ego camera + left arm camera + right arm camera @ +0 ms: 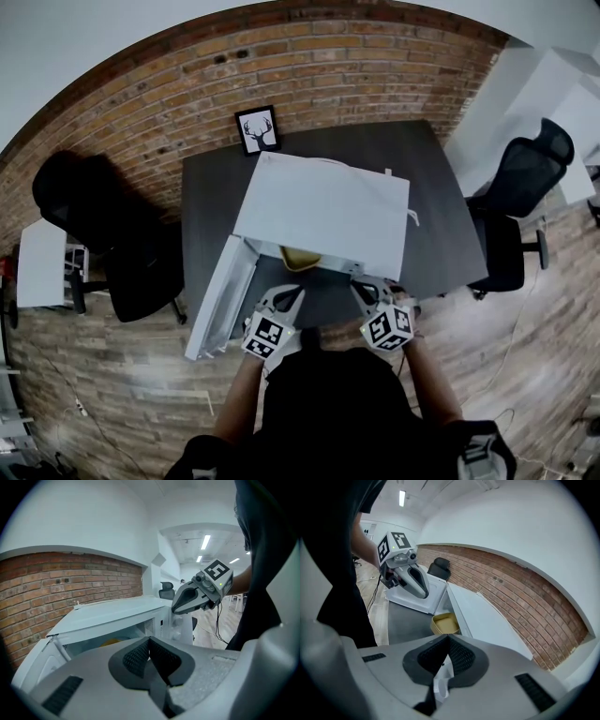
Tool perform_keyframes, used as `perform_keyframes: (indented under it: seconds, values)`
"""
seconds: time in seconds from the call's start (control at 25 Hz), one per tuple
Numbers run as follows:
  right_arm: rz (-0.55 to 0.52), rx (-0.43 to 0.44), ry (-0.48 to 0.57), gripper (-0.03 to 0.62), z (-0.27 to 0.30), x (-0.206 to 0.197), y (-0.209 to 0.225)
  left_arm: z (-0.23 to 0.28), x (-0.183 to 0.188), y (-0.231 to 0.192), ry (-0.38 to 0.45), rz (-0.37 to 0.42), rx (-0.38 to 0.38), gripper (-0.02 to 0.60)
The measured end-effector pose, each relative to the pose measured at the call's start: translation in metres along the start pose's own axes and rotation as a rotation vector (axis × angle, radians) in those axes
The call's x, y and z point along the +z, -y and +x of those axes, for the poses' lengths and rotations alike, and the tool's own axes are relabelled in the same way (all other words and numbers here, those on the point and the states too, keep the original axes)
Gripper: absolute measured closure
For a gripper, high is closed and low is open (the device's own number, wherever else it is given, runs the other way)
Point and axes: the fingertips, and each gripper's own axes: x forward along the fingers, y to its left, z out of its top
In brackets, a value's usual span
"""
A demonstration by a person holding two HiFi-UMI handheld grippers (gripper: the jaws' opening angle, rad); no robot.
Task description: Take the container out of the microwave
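Container (302, 257), yellow, shallow, in open microwave (323, 211); left tool (286, 298), right tool (366, 292): jaws together.

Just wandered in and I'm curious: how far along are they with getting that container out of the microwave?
Done: the microwave door stands open, showing the yellow container at the opening. In hand: nothing yet. The left gripper and right gripper hover in front of it, fingers closed and empty. Left to do: open the fingers, grip the container and bring it out.
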Motion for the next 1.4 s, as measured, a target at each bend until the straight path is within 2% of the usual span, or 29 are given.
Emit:
perform_keyframes:
  seconds: [0.6,1.04,1.4]
  values:
    - [0.073,-0.06,-0.064,0.595,0.009,0.001,-0.005,0.045,-0.015,-0.025,-0.051,0.064,-0.149,0.578]
    - [0.11,-0.086,-0.102,0.595,0.003,-0.013,-0.019,0.067,-0.044,-0.034,-0.11,0.091,-0.14,0.578]
    - [0.122,-0.106,-0.132,0.595,-0.004,-0.021,-0.021,0.085,-0.068,-0.034,-0.203,0.148,-0.197,0.537]
